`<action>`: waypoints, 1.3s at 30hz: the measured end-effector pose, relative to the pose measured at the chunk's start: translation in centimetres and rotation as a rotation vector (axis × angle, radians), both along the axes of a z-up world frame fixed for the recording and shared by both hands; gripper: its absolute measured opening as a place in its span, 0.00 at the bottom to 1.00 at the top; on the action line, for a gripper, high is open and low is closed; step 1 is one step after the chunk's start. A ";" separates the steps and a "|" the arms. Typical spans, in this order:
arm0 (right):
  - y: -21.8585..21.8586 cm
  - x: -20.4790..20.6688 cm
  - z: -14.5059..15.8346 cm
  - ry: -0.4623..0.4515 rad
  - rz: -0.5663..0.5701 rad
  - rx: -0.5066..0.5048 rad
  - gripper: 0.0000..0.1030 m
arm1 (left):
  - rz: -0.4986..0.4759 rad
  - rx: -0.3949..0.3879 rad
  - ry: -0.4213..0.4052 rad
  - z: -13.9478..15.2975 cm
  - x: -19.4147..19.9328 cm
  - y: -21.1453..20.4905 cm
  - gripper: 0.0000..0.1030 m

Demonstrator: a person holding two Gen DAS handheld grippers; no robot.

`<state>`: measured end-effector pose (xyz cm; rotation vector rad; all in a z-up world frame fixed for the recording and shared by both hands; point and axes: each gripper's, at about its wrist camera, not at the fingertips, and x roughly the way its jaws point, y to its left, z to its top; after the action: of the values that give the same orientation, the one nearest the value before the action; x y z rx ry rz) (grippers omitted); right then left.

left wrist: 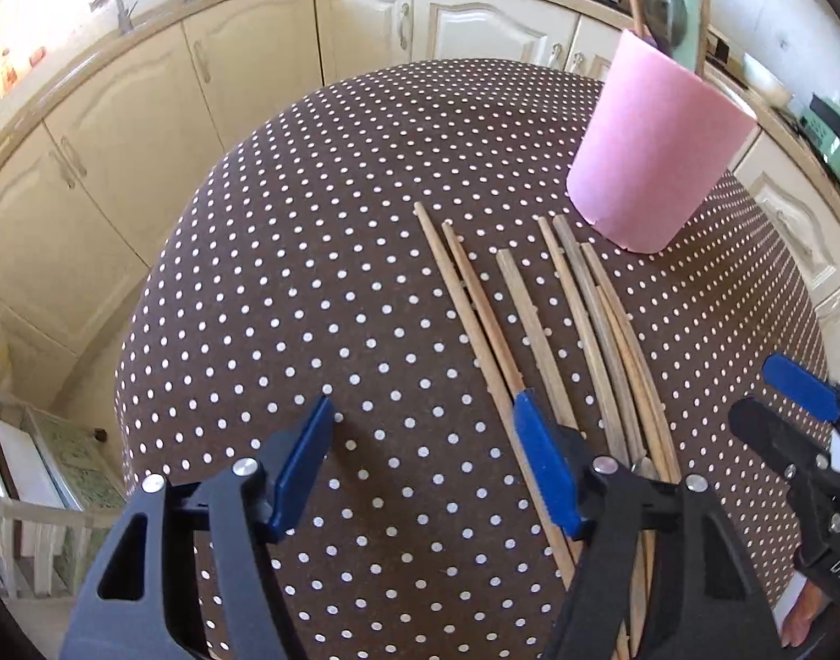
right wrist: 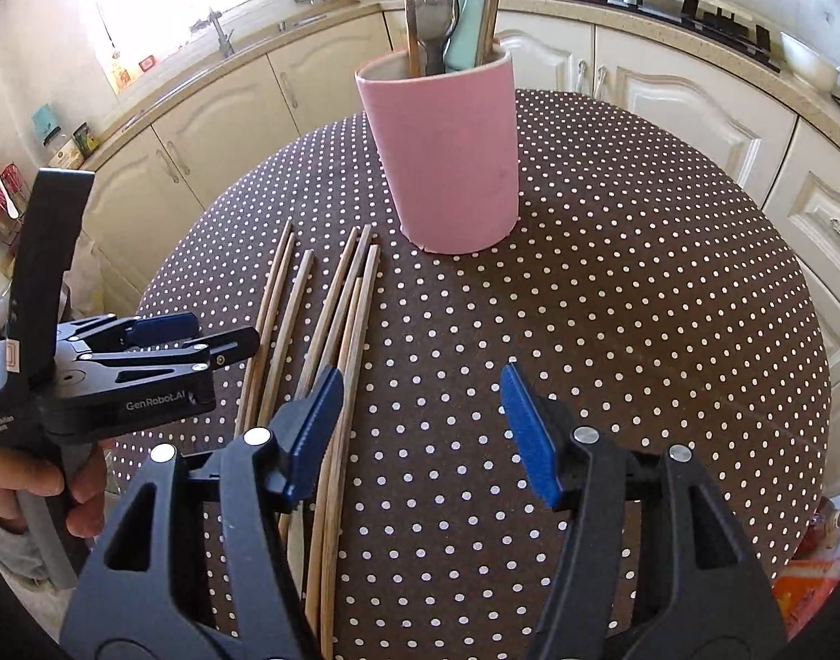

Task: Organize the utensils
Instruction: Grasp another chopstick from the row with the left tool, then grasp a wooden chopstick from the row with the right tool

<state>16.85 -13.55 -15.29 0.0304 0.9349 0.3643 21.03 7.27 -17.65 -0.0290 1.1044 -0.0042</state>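
two tools above loose chopsticks beside a pink cup

a round surface (right wrist: 640, 286) with a brown cloth dotted white fills both views. near its far side stands a pink cup (right wrist: 447, 159), upright. in it are two wooden sticks, a metal fork (right wrist: 426, 11) and a pale green handle (right wrist: 466, 16).

just beside the cup, on its left in the right wrist view, loose chopsticks (right wrist: 331, 302) lie flat on the cloth in a rough bundle, running from near the cup's base toward the camera. some touch or overlap each other.

the left tool (left wrist: 425, 456) hangs over the cloth with its blue pads well apart. nothing is gripped. its right pad is over the chopsticks and its left pad over bare cloth. in the right wrist view a hand (right wrist: 40, 489) holds this tool at the left edge.

the right tool (right wrist: 420, 429) is also partly open and grips nothing. its left pad sits over the chopstick bundle; its right pad is over bare cloth. whether either tool's pad touches the sticks cannot be told.

cream cabinets (left wrist: 161, 110) curve behind the surface.
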 end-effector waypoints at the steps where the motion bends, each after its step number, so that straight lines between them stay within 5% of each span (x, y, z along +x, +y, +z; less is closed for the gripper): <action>1: 0.0 0.1 -0.1 0.005 0.002 -0.001 0.58 | -0.003 0.007 0.002 0.0 0.0 -0.2 0.65; 10: 0.4 1.9 -1.2 0.081 0.043 -0.019 0.58 | -0.046 0.044 0.005 0.1 -0.7 -1.4 0.45; 17: 2.1 3.0 -2.2 0.137 0.107 -0.074 0.50 | -0.008 -0.004 -0.004 0.2 -0.8 0.3 0.11; 24: 3.8 4.8 -2.6 0.177 0.115 -0.127 0.34 | -0.010 -0.060 -0.015 -0.2 -1.3 1.0 0.06; 39: 6.0 6.4 -2.3 0.239 0.136 -0.127 0.34 | -0.023 -0.104 -0.015 -0.1 -1.6 1.0 0.05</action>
<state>23.27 -7.59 -17.64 -0.1087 1.1993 0.4323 19.46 8.31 -17.80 -0.1095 1.0890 -0.0829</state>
